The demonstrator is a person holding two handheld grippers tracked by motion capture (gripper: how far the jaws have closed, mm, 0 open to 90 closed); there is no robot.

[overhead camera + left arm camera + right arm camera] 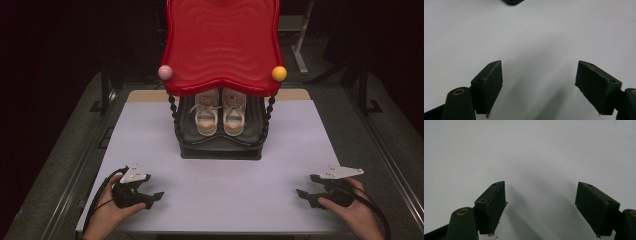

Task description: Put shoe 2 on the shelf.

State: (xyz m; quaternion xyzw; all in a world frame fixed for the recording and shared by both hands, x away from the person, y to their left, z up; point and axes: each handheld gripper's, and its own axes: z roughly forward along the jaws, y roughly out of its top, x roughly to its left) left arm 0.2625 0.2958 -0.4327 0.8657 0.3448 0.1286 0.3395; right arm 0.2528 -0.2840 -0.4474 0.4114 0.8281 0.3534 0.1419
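A pair of beige and white sneakers (pixel 220 112) stands side by side, toes toward me, on the black lower shelf (pixel 220 145) of a small rack at the table's far middle. The rack's red wavy top (pixel 222 45) overhangs them and hides their heels. My left gripper (pixel 151 187) rests at the near left of the white table, held in a hand, its jaws wide apart and empty. My right gripper (pixel 306 185) rests at the near right, likewise open and empty. In the left gripper view my left gripper (pixel 539 63) has bare table between its jaws. So does my right gripper (pixel 541 183) in its own view.
A pink ball (pixel 165 72) and an orange ball (pixel 279 73) cap the red top's front corners. Black beaded posts (pixel 173 112) hold it up. The white table sheet (pixel 210 200) spreads between the grippers and the rack. A dark blurred edge (pixel 511 2) shows at the left gripper view's top.
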